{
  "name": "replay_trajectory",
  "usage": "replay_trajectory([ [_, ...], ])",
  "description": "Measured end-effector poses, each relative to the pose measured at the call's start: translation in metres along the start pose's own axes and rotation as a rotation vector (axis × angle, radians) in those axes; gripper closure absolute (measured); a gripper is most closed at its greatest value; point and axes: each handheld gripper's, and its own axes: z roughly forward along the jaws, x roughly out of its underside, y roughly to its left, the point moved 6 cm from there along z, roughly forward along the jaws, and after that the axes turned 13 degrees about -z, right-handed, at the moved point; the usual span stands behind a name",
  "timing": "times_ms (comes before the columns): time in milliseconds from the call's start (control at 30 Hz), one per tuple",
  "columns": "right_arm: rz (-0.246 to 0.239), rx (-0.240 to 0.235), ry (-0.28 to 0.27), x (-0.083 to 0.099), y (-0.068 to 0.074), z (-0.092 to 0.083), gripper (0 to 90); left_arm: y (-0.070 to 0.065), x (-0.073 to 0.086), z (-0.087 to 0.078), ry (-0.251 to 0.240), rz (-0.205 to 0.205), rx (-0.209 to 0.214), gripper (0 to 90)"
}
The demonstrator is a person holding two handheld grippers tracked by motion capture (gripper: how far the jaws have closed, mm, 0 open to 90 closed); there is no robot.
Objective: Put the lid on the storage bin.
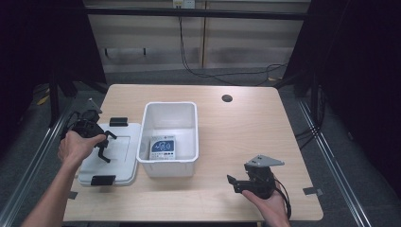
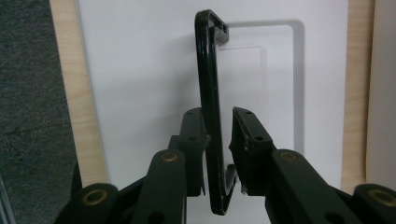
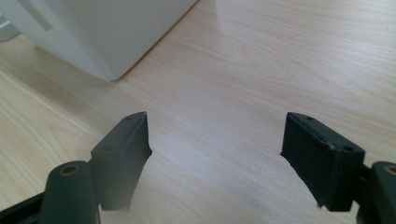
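Observation:
A white lid (image 1: 124,146) lies flat at the table's left, with a black latch at its far edge (image 1: 118,121) and another at its near edge (image 1: 103,180). My left gripper (image 1: 103,150) is over the lid. In the left gripper view its jaws (image 2: 218,116) are closed around the lid's thin black handle (image 2: 208,84), which stands up off the white lid (image 2: 140,70). My right gripper (image 1: 232,183) rests low over the bare wood at the front right, open and holding nothing (image 3: 217,140).
An open white bin (image 1: 170,108) stands mid-table just right of the lid, with a blue-and-white printed card (image 1: 162,148) in its bottom. The bin's corner (image 3: 93,32) is ahead-left of the right gripper. A round hole (image 1: 227,98) sits near the table's far edge.

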Motion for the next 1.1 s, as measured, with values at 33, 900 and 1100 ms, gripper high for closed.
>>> replay_trajectory([
  [33,0.007,0.001,0.004,0.000,0.000,0.000,22.8,-0.001,0.000,0.001,0.005,-0.002,0.001,76.4],
  [900,0.003,-0.013,0.024,0.002,0.003,0.002,22.8,-0.009,-0.006,0.005,0.048,-0.052,-0.024,85.0],
  [1100,0.005,-0.015,0.029,0.002,0.003,0.003,22.8,-0.009,-0.006,-0.003,0.060,-0.033,-0.023,84.9],
])
